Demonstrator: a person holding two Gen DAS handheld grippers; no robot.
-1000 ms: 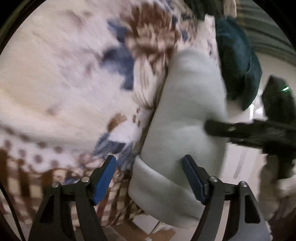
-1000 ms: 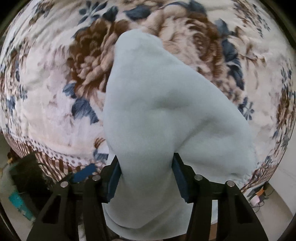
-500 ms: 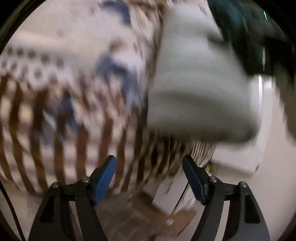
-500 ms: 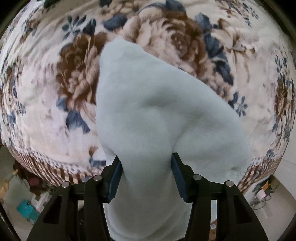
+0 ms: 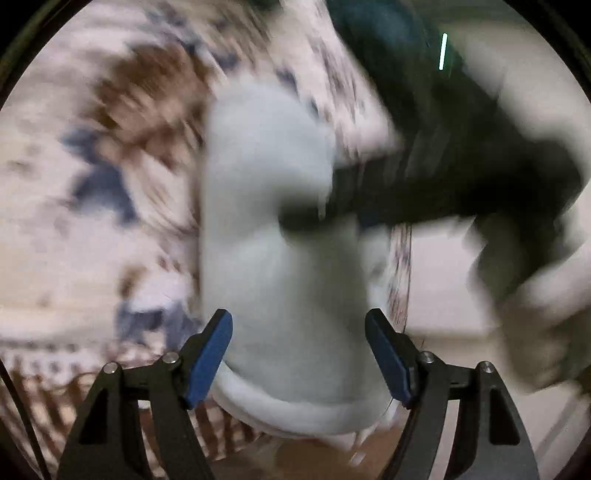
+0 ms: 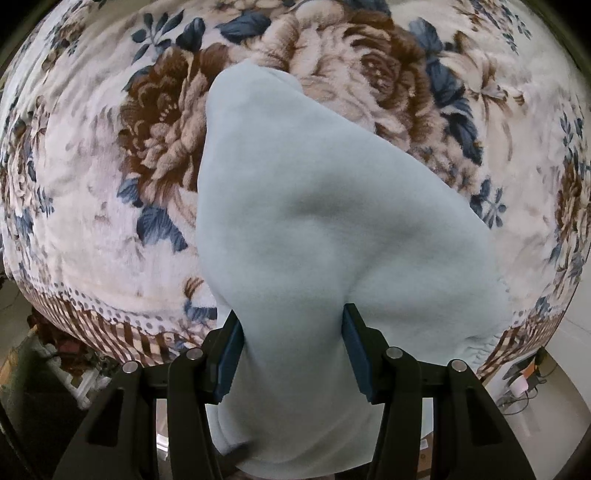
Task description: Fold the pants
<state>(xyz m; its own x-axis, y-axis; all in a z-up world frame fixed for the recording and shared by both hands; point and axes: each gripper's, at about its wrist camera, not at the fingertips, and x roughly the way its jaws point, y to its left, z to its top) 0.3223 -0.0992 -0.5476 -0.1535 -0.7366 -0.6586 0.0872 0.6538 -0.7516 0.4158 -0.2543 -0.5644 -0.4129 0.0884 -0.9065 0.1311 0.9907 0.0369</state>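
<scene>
A: Nearest, right view: right gripper (image 6: 291, 345) clamped on a bunched fold of the pale blue pants (image 6: 314, 229), pads pressing in from both sides. Cloth draped out and away onto the floral blanket (image 6: 92, 206) of the bed.

B: Left view, heavily blurred: left gripper (image 5: 299, 354) standing wide, cuffed end of the pants (image 5: 280, 266) between the pads. Left pad at the cloth edge, right pad seemingly apart; no firm grip to be made out.

A: Handling, as a judgement: thick fleece, soft, light, limp. Sags wherever unsupported, not slippery, nothing fragile. Best taken at cuff or waistband, where the hem gives bulk to pinch.

B: Count: one pair of pants, two grippers, one blanket. Farther off, one dark teal bundle (image 5: 376, 33), kind unclear.
</scene>
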